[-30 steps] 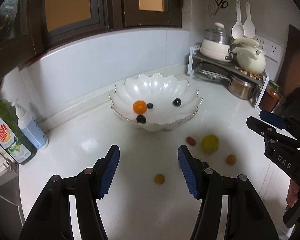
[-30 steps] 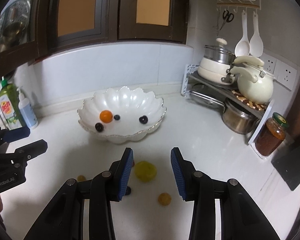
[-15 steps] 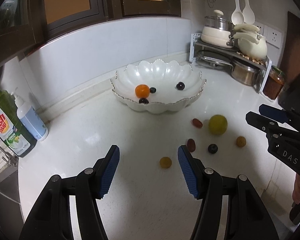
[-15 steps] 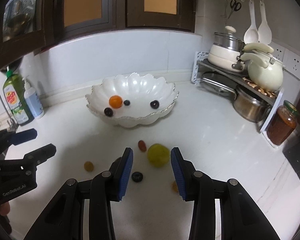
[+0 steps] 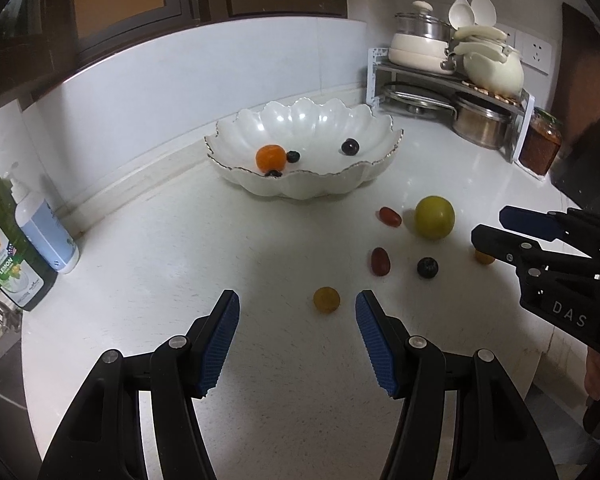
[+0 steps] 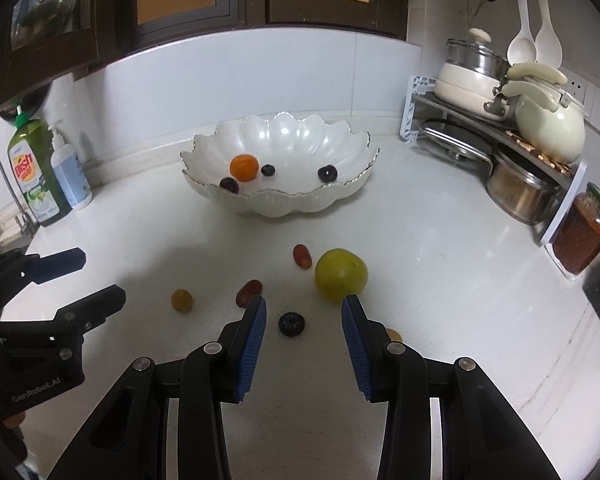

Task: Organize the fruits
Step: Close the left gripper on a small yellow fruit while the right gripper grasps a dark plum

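Note:
A white scalloped bowl (image 5: 304, 188) (image 6: 278, 204) on the counter holds an orange fruit (image 5: 270, 158) (image 6: 244, 167) and three dark berries. Loose on the counter in front of it lie a green fruit (image 5: 435, 217) (image 6: 341, 275), two red grapes (image 5: 380, 261) (image 5: 390, 216), a dark berry (image 5: 427, 267) (image 6: 291, 323) and a yellow berry (image 5: 326, 299) (image 6: 181, 300). My left gripper (image 5: 296, 310) is open, the yellow berry just ahead between its fingertips. My right gripper (image 6: 304, 316) is open above the dark berry, with the green fruit just beyond its right fingertip.
A dish soap bottle (image 5: 4, 248) and a pump bottle (image 5: 44, 228) stand at the left by the wall. A rack (image 6: 496, 136) with pots and a kettle, and a jar (image 6: 584, 228), fill the right corner. Another small yellow fruit (image 5: 484, 257) lies under the right gripper.
Both grippers have sunk toward the counter and tilted up a little, so the loose fruits now lie further ahead in view. Neither gripper's opening has changed.

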The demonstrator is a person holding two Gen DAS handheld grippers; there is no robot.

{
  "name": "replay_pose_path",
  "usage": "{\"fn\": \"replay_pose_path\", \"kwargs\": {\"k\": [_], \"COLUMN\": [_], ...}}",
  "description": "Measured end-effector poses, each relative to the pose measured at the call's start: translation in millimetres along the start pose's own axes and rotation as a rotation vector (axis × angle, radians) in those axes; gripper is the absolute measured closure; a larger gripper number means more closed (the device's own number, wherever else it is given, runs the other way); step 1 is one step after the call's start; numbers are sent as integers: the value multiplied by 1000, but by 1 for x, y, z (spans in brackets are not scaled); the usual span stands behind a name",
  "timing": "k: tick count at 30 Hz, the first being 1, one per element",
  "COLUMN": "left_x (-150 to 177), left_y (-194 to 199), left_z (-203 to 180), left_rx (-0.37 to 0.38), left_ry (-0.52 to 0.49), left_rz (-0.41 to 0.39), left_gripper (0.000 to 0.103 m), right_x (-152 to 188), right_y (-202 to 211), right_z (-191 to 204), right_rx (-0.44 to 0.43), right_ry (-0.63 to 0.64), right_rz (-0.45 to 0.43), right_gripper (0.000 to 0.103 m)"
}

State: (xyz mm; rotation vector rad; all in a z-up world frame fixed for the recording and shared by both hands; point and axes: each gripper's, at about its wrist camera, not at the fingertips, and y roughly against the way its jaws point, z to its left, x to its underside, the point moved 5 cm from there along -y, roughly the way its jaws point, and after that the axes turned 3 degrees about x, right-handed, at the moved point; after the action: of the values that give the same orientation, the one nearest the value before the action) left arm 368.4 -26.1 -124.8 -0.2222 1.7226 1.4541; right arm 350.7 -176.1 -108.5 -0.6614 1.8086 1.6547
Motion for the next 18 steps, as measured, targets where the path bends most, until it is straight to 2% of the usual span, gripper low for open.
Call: {"fn": "replay_pose_path", "kwargs": {"k": [18], "left_x": [12], "left_y": [-43], "left_z": [-2], "left_rx": [41], "left_ry": [6], "left_rz": [57], "left_gripper": [43], "right_x": [17], "right_y": [-40], "right_z": [6], "right_rx": [-25], "right_ry": [-6], "right_rz": [79], "right_gripper": [62]}}
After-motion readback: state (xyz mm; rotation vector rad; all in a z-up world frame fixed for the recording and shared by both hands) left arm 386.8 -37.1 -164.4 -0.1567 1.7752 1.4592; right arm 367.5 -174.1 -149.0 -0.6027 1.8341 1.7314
